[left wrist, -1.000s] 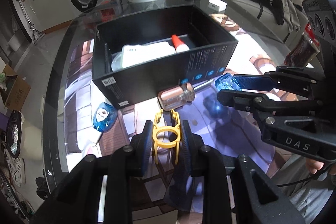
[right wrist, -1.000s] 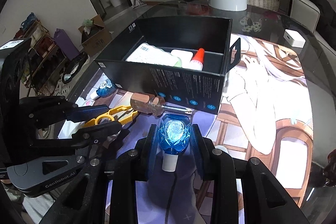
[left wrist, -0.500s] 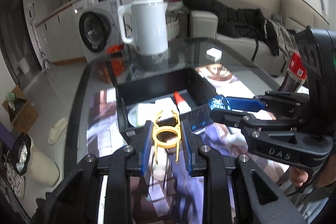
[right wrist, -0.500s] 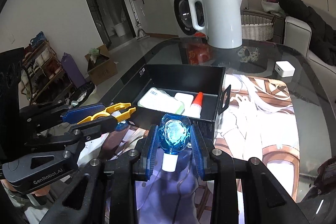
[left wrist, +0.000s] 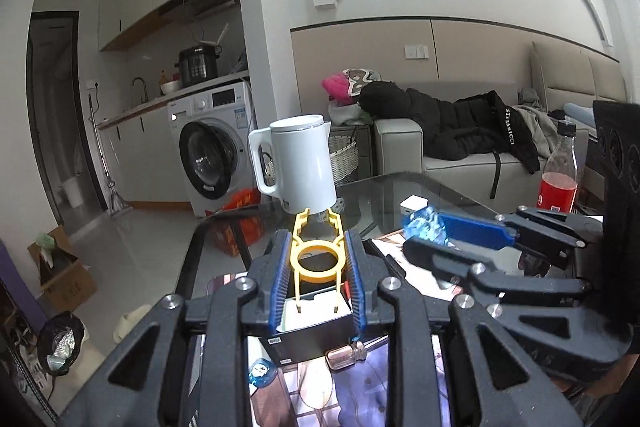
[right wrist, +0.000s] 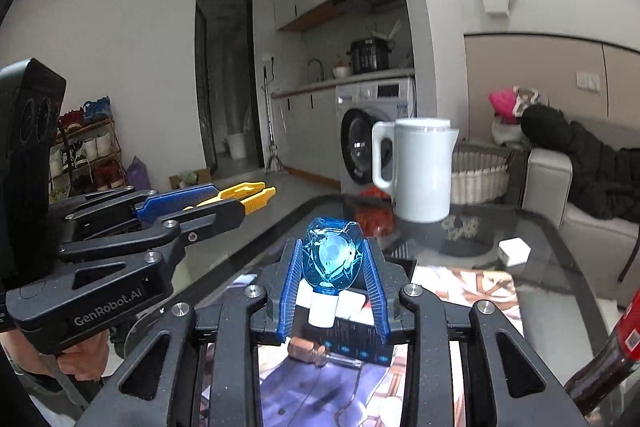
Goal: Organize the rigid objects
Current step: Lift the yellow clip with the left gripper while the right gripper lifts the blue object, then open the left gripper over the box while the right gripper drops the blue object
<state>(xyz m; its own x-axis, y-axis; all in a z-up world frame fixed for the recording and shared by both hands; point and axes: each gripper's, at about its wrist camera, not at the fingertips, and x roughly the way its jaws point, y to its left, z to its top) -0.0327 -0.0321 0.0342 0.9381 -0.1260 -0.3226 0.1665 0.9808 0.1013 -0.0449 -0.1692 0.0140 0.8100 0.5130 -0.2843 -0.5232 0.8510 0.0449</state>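
My left gripper (left wrist: pixel 318 259) is shut on a yellow plastic clip (left wrist: pixel 318 255), held high above the table; the clip also shows in the right wrist view (right wrist: pixel 244 195). My right gripper (right wrist: pixel 331 267) is shut on a blue faceted bottle (right wrist: pixel 331 259) with a white cap, also raised; the bottle shows in the left wrist view (left wrist: pixel 426 227). The black open box (left wrist: pixel 308 339) lies below, mostly hidden behind my left fingers. A clear-handled screwdriver (left wrist: pixel 346 355) lies in front of the box. A second blue bottle (left wrist: pixel 261 375) lies left of it.
A white kettle (left wrist: pixel 298 167) stands at the far side of the glass table (right wrist: pixel 540 255). A small white cube (right wrist: pixel 514 251) lies at the right. A red drink bottle (left wrist: pixel 558 179) stands at the right. A washing machine and a sofa are beyond.
Both grippers have risen and tilted up, carrying the yellow clip and the blue bottle; the box and table have dropped low in both views.
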